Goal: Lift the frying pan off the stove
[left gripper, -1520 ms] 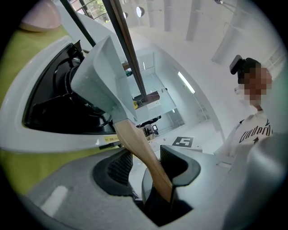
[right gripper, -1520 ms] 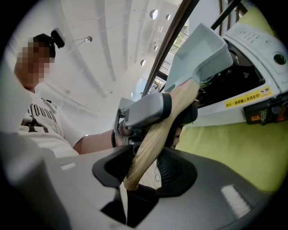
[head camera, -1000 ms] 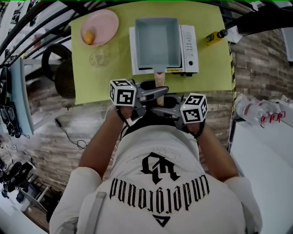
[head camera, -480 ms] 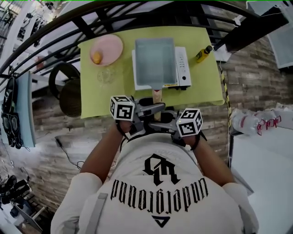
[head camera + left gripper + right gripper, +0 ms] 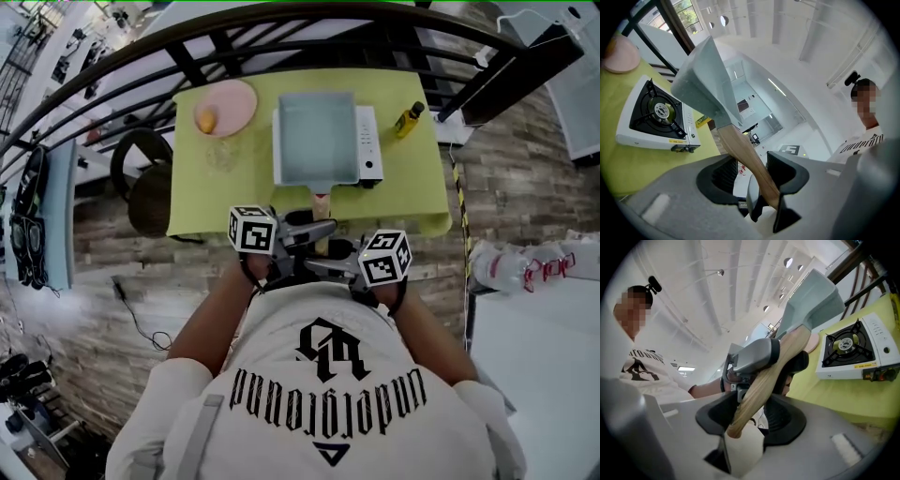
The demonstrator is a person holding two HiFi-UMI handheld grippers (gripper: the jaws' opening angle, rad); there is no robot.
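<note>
Looking down from the head view, I see the left gripper [image 5: 317,228] and the right gripper [image 5: 323,264] close together in front of my chest, both on the wooden handle [image 5: 322,202] of the frying pan [image 5: 317,138]. The pan is a grey-blue box shape. It is up in the air above the stove [image 5: 368,141] and does not touch it. In the left gripper view the black burner ring on the stove [image 5: 651,117] is bare, and the pan [image 5: 701,79] hangs high over it, tipped to one side. The left fingers [image 5: 787,171] pinch the handle [image 5: 745,154] partway along its length. In the right gripper view the right fingers [image 5: 785,416] pinch the round end of the handle [image 5: 759,385], and the left gripper [image 5: 754,357] grips just ahead of them. The stove sits on a green surface [image 5: 412,187]. A pink plate [image 5: 234,101] with a small orange thing [image 5: 205,119] on it lies to the left of the stove. A yellow bottle [image 5: 409,119] lies to the right of the stove. The floor below looks like brown brick.
</note>
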